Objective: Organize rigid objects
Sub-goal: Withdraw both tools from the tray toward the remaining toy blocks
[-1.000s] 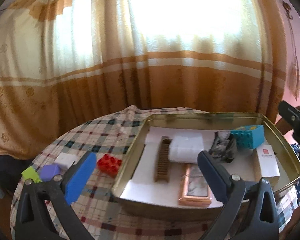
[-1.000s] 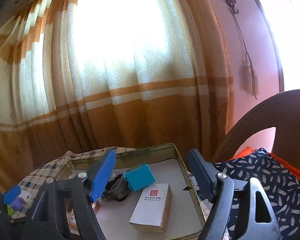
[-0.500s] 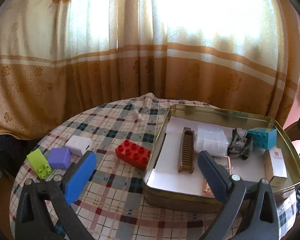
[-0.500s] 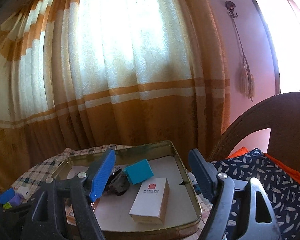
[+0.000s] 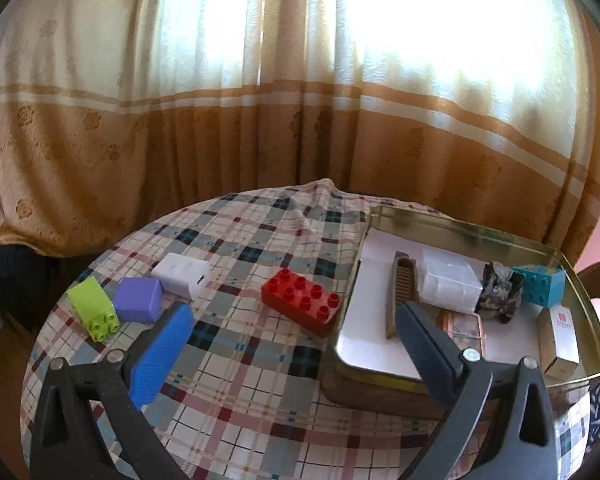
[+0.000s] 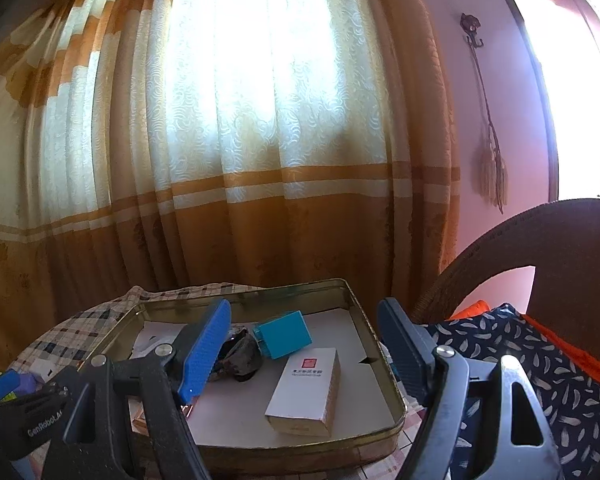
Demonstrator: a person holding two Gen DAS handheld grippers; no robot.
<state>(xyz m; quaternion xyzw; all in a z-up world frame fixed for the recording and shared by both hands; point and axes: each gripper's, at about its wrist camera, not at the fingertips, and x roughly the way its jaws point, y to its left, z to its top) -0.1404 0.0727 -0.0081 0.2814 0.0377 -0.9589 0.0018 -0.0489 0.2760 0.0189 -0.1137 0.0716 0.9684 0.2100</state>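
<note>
On the checked tablecloth lie a red brick (image 5: 300, 306), a white box (image 5: 182, 278), a purple block (image 5: 138, 300) and a green brick (image 5: 94, 308). My left gripper (image 5: 292, 318) hovers open and empty over the cloth, just short of the red brick. To the right, a gold tin tray (image 5: 460, 226) holds a comb (image 5: 398, 300), a clear box (image 5: 448, 286), a dark crumpled item (image 5: 500, 296), a teal brick (image 5: 538, 284) and a white carton (image 5: 560, 338). My right gripper (image 6: 304, 312) is open and empty above the tray (image 6: 396, 404), near the carton (image 6: 304, 390) and teal brick (image 6: 284, 334).
A striped curtain (image 5: 300, 120) hangs close behind the round table. A dark wooden chair (image 6: 540, 240) with patterned fabric (image 6: 540, 368) stands right of the tray. A copper-framed item (image 5: 462, 326) lies in the tray. The left gripper's blue pad (image 6: 4, 384) shows in the right wrist view.
My left gripper has swung left, away from the tray, so the red brick now lies between its fingers in view and more blocks show. The right gripper has barely moved.
</note>
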